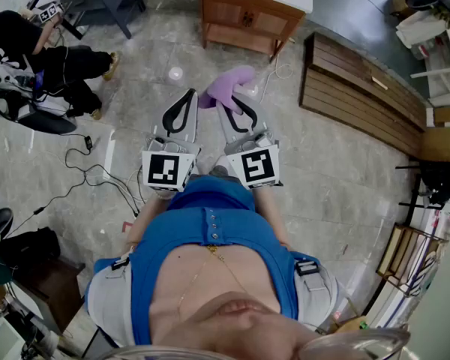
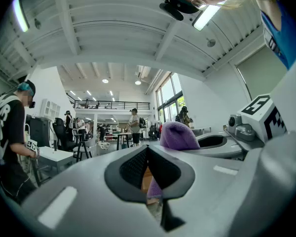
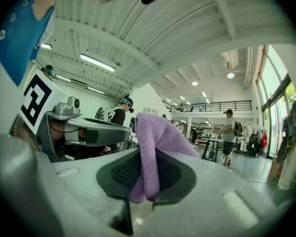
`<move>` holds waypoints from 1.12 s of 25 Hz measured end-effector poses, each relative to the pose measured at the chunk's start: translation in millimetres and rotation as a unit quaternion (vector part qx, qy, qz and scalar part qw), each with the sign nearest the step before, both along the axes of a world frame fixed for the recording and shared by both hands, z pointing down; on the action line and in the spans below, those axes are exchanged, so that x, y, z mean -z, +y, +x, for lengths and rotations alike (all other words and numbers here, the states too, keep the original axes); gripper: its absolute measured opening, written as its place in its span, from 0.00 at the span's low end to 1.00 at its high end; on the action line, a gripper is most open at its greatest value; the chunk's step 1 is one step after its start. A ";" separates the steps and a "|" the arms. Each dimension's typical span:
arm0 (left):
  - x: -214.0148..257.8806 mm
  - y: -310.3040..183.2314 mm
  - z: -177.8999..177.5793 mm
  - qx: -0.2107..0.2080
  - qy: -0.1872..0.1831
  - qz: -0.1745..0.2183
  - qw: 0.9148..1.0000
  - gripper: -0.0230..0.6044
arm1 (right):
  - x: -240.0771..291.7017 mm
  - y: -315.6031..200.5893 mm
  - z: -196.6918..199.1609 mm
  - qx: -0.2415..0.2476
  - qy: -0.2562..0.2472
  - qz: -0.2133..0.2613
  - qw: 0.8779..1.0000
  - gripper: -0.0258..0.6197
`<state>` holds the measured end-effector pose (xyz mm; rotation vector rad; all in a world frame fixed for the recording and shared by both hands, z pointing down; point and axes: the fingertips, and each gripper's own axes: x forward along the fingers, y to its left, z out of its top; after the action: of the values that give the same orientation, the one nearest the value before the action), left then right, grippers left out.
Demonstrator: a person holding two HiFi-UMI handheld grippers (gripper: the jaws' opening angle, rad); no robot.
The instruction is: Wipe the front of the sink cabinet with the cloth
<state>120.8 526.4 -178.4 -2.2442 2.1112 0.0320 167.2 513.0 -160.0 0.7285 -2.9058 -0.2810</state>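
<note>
My right gripper [image 1: 225,105] is clenched on the purple cloth [image 1: 229,85]. My left gripper [image 1: 186,98], just beside it, is closed on nothing. The sink cabinet [image 1: 247,17] stands well ahead, so I should close in, then press the cloth flat against its front.

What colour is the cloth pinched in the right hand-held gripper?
Purple. The cloth shows best in the right gripper view.

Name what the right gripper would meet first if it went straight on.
Probably the sink cabinet, near its left front corner, with the purple cloth held in the right gripper touching first. The way between looks free; depth is unclear.
</note>
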 end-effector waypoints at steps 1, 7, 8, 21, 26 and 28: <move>2.3 0.0 1.8 0.000 0.000 0.001 1.000 0.03 | 1.6 0.0 0.9 0.004 -0.004 0.004 1.000 0.13; 3.4 -5.4 7.1 0.001 0.003 0.002 1.000 0.04 | 6.7 -5.5 3.8 0.015 -0.013 0.007 1.000 0.13; 1.2 -6.2 8.1 0.001 0.006 -0.001 1.000 0.04 | 6.5 -6.3 5.2 0.017 -0.018 0.002 1.000 0.13; -17.1 -19.1 2.5 0.023 0.010 -0.011 1.000 0.04 | -20.6 -28.4 4.8 0.050 -0.025 -0.021 0.998 0.13; -26.1 -47.7 -15.6 0.025 0.015 -0.015 0.999 0.04 | -14.3 -55.5 -9.9 0.041 -0.022 -0.017 0.999 0.13; -26.3 -64.2 -26.2 0.016 0.015 -0.011 1.000 0.04 | -15.7 -71.0 -20.1 0.034 -0.024 -0.016 0.999 0.13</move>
<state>94.6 462.3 -152.0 -2.2343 2.1728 0.0407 147.1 442.0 -144.3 0.6418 -2.9759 -0.2260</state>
